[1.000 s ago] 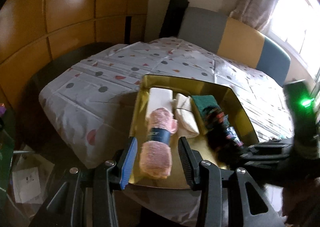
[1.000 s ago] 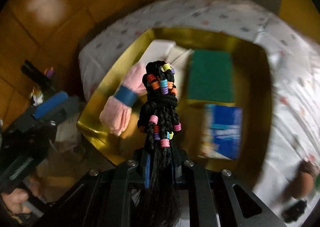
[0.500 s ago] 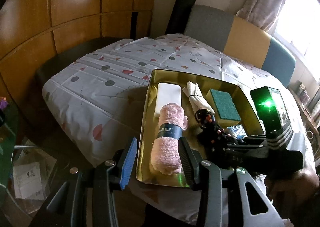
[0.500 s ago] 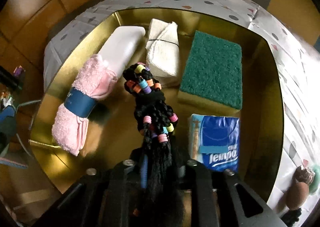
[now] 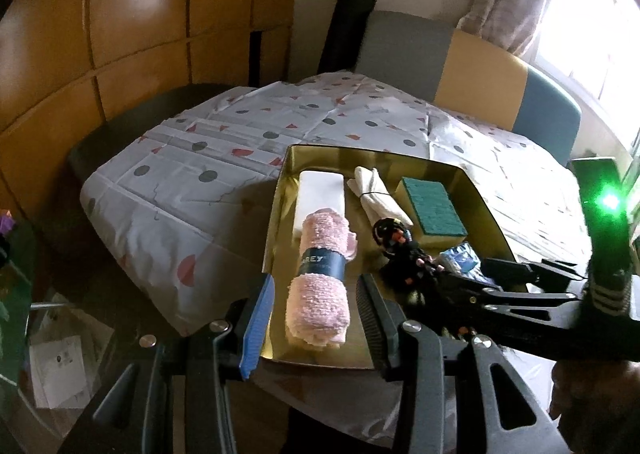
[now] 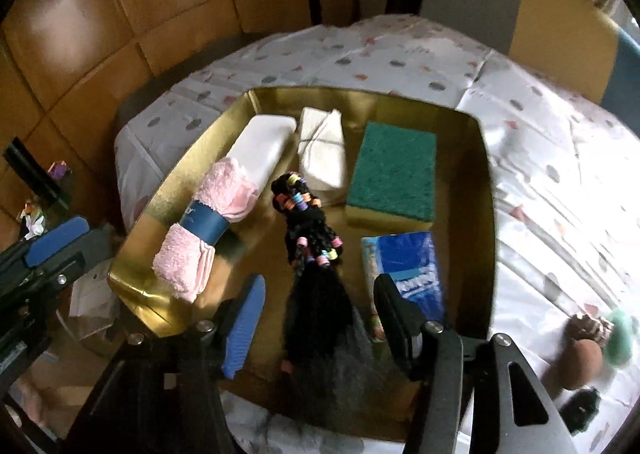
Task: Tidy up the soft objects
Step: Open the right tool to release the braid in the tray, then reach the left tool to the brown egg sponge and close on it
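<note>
A gold tray [image 6: 486, 190] [image 5: 280, 190] on the spotted tablecloth holds a pink rolled towel [image 6: 208, 230] [image 5: 324, 274], a white block [image 6: 260, 150], a folded white cloth [image 6: 322, 150], a green sponge [image 6: 394, 178] and a blue tissue pack [image 6: 404, 258]. A black braided hairpiece with coloured beads [image 6: 308, 238] [image 5: 396, 242] lies in the tray's middle. My right gripper [image 6: 316, 318] is open around its loose tail end. My left gripper [image 5: 316, 318] is open at the tray's near edge, astride the pink towel's end.
A brown rounded object and a green item [image 6: 588, 346] lie on the cloth right of the tray. A padded bench back [image 5: 472, 58] stands behind the table. Wooden wall panels are at the left; papers lie on the floor [image 5: 56, 366].
My right gripper opened and let go of the hairpiece, which now lies in the tray; the gripper drew back a little. My left gripper stayed open near the pink towel.
</note>
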Available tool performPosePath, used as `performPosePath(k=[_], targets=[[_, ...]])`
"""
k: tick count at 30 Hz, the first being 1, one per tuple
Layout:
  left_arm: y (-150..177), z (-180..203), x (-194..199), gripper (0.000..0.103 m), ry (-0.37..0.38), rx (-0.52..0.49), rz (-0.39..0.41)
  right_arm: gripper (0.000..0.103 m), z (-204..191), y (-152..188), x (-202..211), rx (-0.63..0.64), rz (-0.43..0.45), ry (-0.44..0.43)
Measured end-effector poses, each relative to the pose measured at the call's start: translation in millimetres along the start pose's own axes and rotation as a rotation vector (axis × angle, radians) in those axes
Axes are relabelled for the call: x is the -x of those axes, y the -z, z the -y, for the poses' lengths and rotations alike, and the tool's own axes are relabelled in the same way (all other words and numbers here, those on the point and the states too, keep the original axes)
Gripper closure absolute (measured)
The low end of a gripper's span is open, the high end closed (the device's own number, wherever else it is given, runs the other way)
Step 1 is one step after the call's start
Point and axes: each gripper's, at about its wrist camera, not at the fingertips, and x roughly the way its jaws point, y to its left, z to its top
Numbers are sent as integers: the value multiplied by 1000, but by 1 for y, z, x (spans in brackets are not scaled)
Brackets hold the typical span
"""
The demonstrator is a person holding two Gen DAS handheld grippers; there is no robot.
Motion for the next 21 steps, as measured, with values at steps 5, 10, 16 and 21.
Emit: performPosePath(k=[5,10,16,21], targets=[[0,9,3,60,12,-22,2,44,2,6,26,-8,68,39],[2,18,6,60,20,-48,2,39,11,12,47,-22,119,71],[4,29,5,60,30,-79,-7,38,30,19,63,-55,153,102],[4,40,6,60,42,-111,-7,36,53,26,74,-102,173,129]])
